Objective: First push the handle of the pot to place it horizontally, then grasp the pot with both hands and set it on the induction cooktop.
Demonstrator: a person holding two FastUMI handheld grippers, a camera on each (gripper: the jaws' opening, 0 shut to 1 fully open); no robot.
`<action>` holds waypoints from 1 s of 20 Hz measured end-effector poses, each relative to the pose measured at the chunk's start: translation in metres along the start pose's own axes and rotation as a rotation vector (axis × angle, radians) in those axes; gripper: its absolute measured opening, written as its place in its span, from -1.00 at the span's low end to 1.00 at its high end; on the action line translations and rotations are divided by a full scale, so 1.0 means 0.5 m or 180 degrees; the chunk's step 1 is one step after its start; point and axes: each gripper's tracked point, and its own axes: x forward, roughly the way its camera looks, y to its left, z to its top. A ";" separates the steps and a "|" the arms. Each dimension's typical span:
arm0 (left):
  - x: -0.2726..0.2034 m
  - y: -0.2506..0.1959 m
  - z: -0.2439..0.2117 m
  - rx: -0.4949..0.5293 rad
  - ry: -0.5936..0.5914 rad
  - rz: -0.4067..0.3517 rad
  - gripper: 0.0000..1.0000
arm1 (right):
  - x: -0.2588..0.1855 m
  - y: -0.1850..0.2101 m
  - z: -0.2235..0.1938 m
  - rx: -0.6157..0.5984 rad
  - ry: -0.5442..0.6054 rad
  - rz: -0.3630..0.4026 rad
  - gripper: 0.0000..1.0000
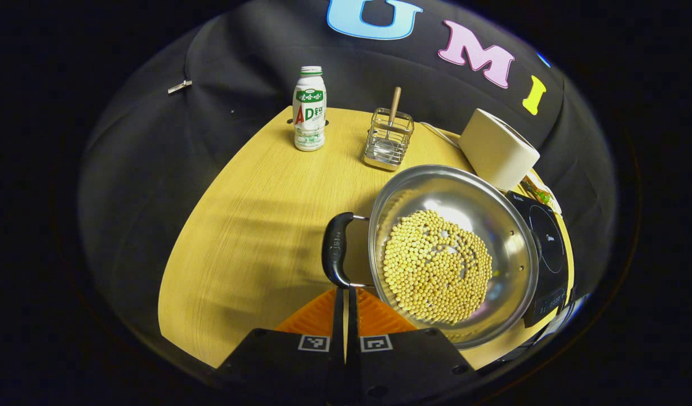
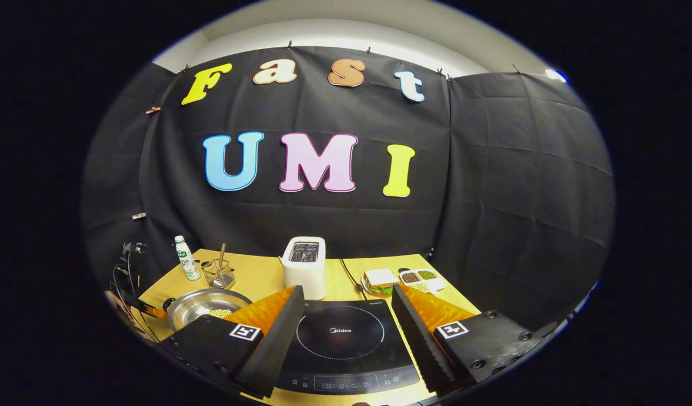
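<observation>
The left gripper (image 1: pixel 346 293), fingers closed together (holding nothing), touches the pot handle (image 1: pixel 336 256) at 12 o'clock; the pot (image 1: pixel 512 237) sits on the bench (image 1: pixel 250 225), left of the cooktop (image 2: pixel 346 338). The right gripper (image 2: pixel 346 332) is wide open.

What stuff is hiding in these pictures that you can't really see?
- Left gripper view: the pot covers part of the induction cooktop.
- Left gripper view: the left gripper hides the lower end of the pot handle.
- Right gripper view: the bottle label is too small to read.
- Right gripper view: the right gripper hides the pot's near rim.
</observation>
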 end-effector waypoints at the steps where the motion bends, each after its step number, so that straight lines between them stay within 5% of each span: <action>1: 0.002 0.001 0.007 0.0002 0.0001 -0.0009 -0.90 | 0.001 0.003 -0.006 0.0013 0.0029 0.0000 0.94; 11: -0.080 0.046 0.060 -0.0415 -0.0500 0.0045 -0.89 | 0.011 0.059 -0.053 0.0185 0.0280 0.0197 0.94; 13: -0.115 0.049 0.089 -0.0541 -0.0669 -0.0020 -0.73 | 0.022 0.077 -0.060 0.0189 0.0314 0.0274 0.94; 15: -0.135 0.040 0.118 -0.0575 -0.0810 -0.0136 -0.46 | 0.036 0.103 -0.073 0.0191 0.0372 0.0393 0.94; 18: -0.129 0.023 0.136 -0.0433 -0.0869 -0.0206 0.92 | 0.054 0.156 -0.108 0.0303 0.0556 0.0598 0.97; 20: -0.118 0.002 0.141 -0.0434 -0.0829 -0.0310 0.92 | 0.067 0.193 -0.137 0.0409 0.0732 0.0689 0.97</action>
